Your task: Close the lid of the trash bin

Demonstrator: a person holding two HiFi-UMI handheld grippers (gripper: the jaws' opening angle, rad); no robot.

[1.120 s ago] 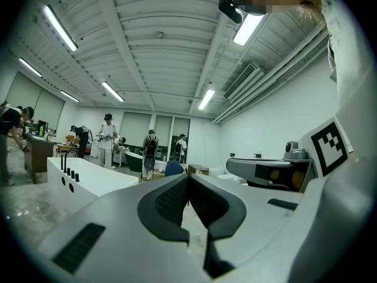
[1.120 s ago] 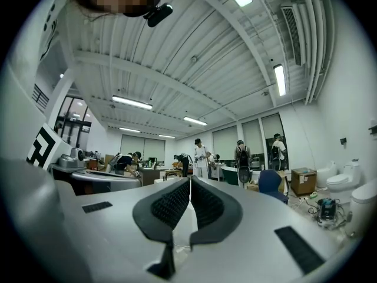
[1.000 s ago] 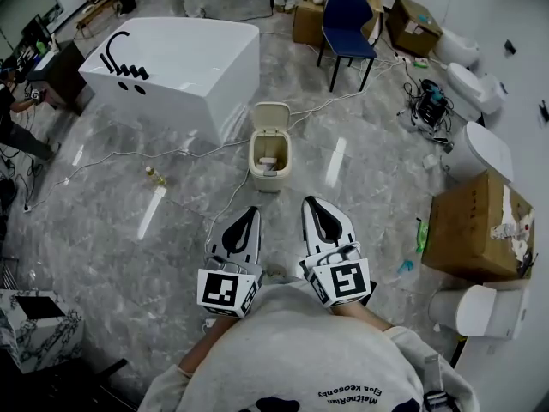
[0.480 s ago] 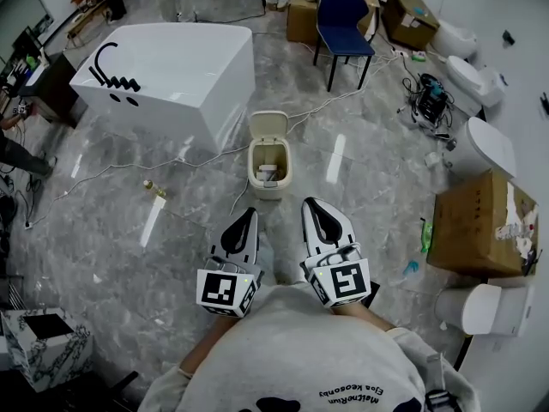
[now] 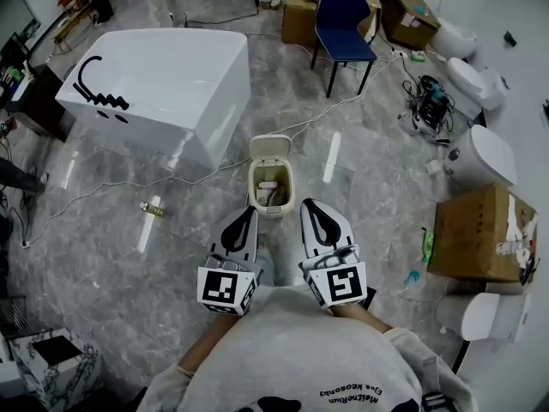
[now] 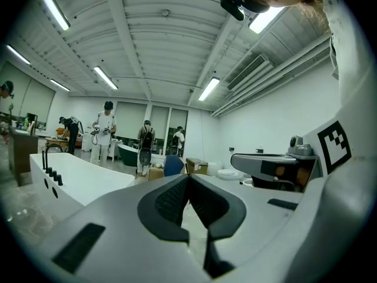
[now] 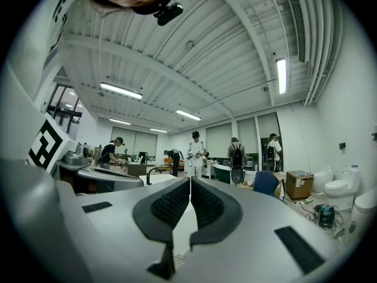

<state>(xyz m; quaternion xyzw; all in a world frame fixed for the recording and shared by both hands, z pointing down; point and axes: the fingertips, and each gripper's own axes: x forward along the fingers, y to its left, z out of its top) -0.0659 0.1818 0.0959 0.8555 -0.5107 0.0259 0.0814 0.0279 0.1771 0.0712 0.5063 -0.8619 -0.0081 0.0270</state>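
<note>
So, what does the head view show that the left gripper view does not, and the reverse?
Only the head view: the trash bin on the floor, its lid standing open. Only the left gripper view: the ceiling lights and people standing at the far end. Both: the white bathtub, the blue chair, and the left gripper, jaws together and empty.

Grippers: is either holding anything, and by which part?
Nothing is held. The left gripper and right gripper are both shut and empty; the trash bin ahead is untouched, lid open.
</note>
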